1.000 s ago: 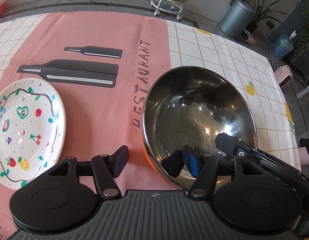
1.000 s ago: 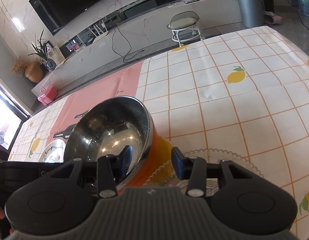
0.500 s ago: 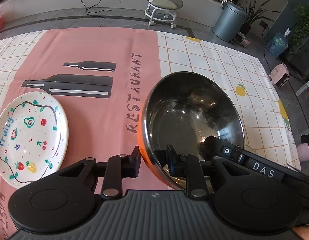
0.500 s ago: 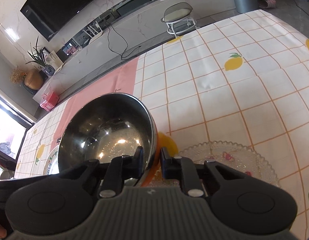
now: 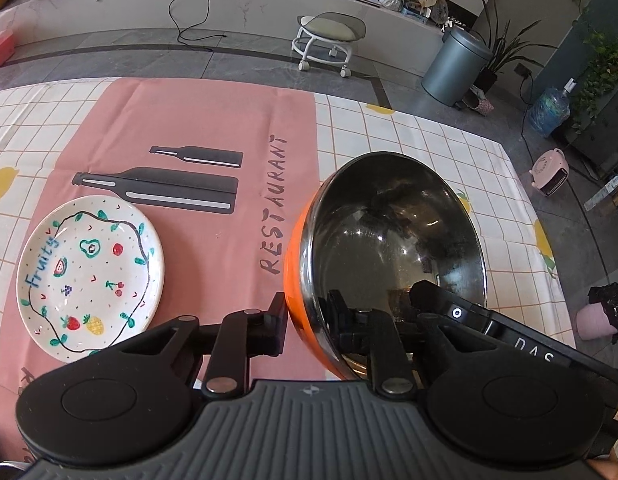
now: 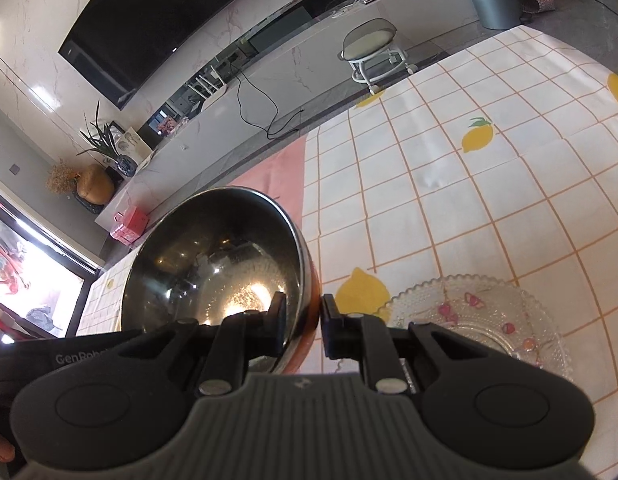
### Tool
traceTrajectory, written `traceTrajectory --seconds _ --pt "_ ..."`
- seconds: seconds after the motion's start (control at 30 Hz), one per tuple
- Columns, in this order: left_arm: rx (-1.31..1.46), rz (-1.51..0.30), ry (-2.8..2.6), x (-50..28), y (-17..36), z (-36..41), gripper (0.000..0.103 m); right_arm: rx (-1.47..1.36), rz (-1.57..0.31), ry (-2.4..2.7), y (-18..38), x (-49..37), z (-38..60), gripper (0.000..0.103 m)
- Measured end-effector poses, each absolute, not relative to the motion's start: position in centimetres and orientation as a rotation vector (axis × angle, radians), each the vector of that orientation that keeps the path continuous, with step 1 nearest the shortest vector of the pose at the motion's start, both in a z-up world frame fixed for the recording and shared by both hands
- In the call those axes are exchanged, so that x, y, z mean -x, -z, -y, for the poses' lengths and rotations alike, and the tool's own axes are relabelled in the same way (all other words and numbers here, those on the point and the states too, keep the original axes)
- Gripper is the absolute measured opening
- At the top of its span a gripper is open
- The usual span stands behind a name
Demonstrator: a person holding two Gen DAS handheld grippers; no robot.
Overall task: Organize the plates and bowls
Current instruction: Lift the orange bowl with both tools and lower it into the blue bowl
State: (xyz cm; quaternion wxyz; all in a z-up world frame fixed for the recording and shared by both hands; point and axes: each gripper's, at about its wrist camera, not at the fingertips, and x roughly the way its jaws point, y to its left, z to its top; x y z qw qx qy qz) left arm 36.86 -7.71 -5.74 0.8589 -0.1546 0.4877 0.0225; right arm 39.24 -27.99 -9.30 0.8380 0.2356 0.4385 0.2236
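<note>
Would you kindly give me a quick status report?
Both grippers, left and right, just closed, clamped on steel bowl rim. Bowl tilted. Glass plate beside it, fruit plate clear.

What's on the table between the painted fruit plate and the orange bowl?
Only pink cloth printed "RESTAURANT" lies between the plate and bowl, in the left wrist view.

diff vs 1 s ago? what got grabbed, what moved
Both hand-held grippers' jaws have just been closing and now clamp the rim of the orange steel bowl: the left hand-held gripper on its near-left edge, the right hand-held gripper on the opposite edge. The bowl now looks tilted, its glass-plate side raised. The fruit plate and the glass plate stayed put.
</note>
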Motion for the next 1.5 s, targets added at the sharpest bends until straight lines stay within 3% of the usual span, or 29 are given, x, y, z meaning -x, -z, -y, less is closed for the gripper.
traceTrajectory --seconds 0.47,1.03,1.27,1.5 --pt "0.318 -1.025 0.012 -34.0 3.1 7.9 0.022 -0.575 -0.846 -0.512 6.7 -35.8 30.1 0.016" --pt "0.102 -0.949 0.032 -25.4 -3.0 6.6 0.022 -0.567 -0.738 -0.630 1.2 -28.1 27.9 0.012" --pt "0.014 -0.983 -0.037 -19.9 -3.1 5.4 0.022 -0.471 -0.751 -0.709 -0.8 -23.6 24.7 0.013" --pt "0.099 -1.055 -0.039 -16.9 -0.7 1.5 0.023 -0.345 -0.849 -0.763 -0.4 -20.5 20.2 0.014"
